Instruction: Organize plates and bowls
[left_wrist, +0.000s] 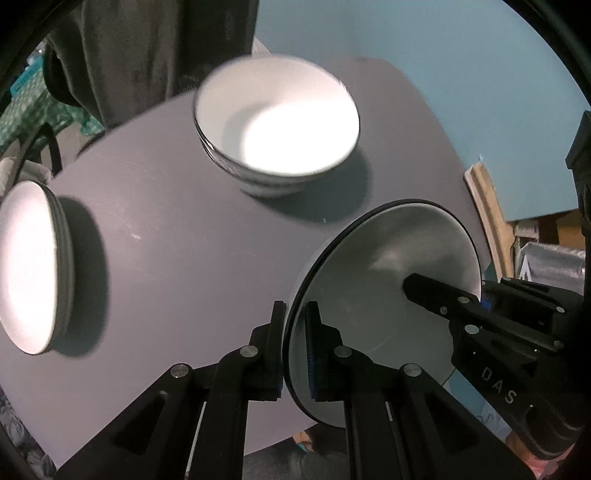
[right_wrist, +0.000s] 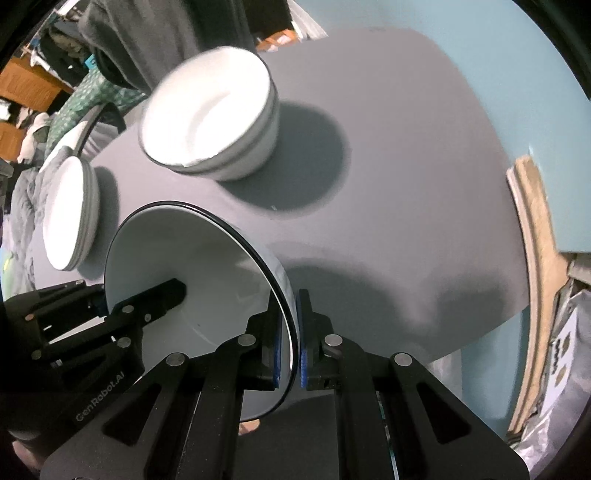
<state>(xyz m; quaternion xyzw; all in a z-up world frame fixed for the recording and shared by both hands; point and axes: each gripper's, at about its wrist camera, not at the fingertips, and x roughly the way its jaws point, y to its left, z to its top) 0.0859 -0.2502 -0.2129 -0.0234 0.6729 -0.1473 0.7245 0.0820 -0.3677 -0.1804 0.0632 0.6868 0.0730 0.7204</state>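
At the bottom centre of the left wrist view, the left gripper (left_wrist: 295, 347) is clenched on the rim of a white bowl (left_wrist: 369, 295) with a dark edge. The right gripper (right_wrist: 290, 339), at the bottom centre of its own view, pinches the opposite rim of the same bowl (right_wrist: 192, 266). So both hands carry the bowl together, and it seems to hang above the grey table (left_wrist: 184, 240). Farther, in the upper middle of the left view, a stack of bowls (left_wrist: 277, 122) stands on the table. At the left edge lies a stack of plates (left_wrist: 29, 266). I judge the bowl should go on the bowl stack. To do this well, keep both rims level, bring the bowl straight over the stack, lower it slowly, and open both jaws only when it sits inside.
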